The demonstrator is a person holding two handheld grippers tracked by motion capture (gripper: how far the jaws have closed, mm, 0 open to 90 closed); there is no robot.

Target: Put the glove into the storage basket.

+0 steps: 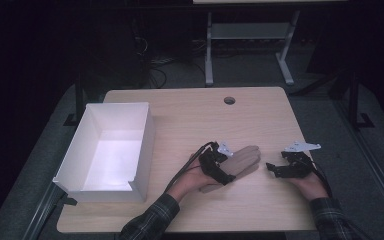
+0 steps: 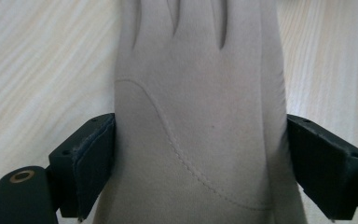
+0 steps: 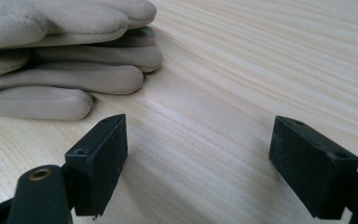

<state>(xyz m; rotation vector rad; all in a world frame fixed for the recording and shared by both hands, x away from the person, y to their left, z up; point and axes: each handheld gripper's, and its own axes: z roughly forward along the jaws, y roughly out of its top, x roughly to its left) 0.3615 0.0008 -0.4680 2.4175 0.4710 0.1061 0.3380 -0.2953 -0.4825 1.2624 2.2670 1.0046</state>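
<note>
In the high view, a beige glove (image 1: 242,162) is seen lying flat on the wooden table (image 1: 190,120), near its middle, with the fingers pointing up and to the right. The left gripper (image 1: 219,170) is laid over the cuff end of the glove; the right gripper (image 1: 275,169) is held just to the right of the glove's fingertips, apart from them. A white open box (image 1: 107,150) stands well apart at the left. If the glove is meant for that box, a long carry across the table is judged to be needed, and a weak hold could be lost on the way.

In the left gripper view, the glove (image 2: 200,116) is seen between the two jaws, which stand wide apart at its two edges. The left pad (image 2: 93,163) sits at the fabric edge without visibly squeezing it, so nothing is clamped yet. A close across the full width is likely to bunch the soft cloth rather than pinch it, and only the top layer may be caught.

In the right gripper view, the jaws are spread with bare table (image 3: 205,116) between them, and the glove's fingers (image 3: 65,74) lie stacked to the upper left. Should this gripper be pushed forward, the fingers could be shoved and the glove dragged askew.
</note>
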